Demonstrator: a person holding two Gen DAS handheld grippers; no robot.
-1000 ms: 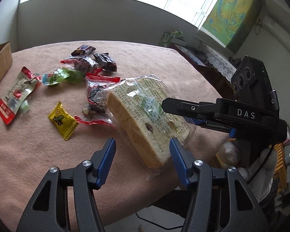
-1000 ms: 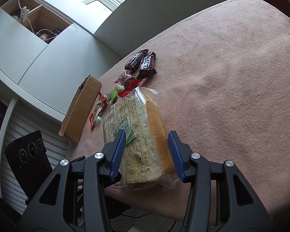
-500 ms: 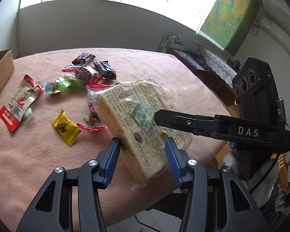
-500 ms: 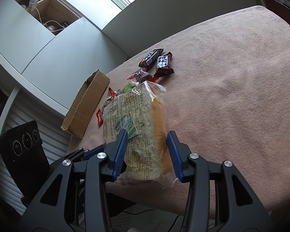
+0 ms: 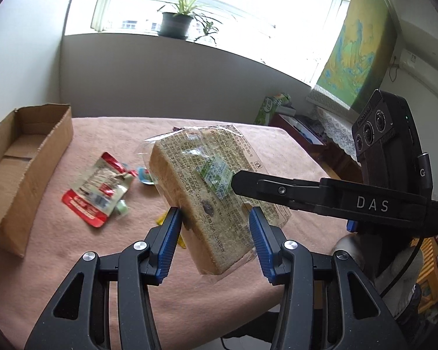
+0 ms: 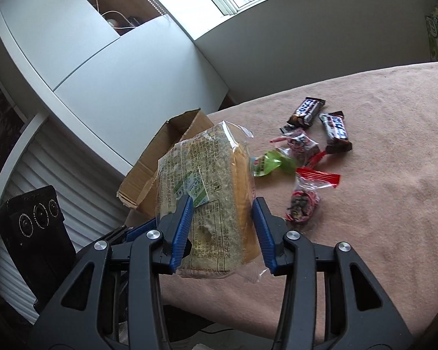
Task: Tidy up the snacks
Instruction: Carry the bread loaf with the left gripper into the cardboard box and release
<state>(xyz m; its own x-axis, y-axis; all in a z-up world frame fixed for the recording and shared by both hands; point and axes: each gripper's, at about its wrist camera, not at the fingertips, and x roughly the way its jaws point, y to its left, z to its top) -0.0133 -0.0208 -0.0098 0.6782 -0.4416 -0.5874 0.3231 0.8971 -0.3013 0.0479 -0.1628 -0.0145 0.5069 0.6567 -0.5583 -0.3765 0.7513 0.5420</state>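
The wrapped bread loaf (image 5: 207, 192) is held clear of the bench (image 5: 73, 233) by both tongs at once, the left tongs (image 5: 213, 242) having just been closed onto its near end and the right tongs (image 6: 222, 227) clenched across its side. Two grips are likely used because the soft loaf sags (and its wrapper is slippery). The cardboard box (image 5: 26, 157) stands open at the left, presumably its destination.

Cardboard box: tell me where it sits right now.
The cardboard box sits open at the table's left edge in the left wrist view, beside the red-and-white pouch, beyond the bagged bread.
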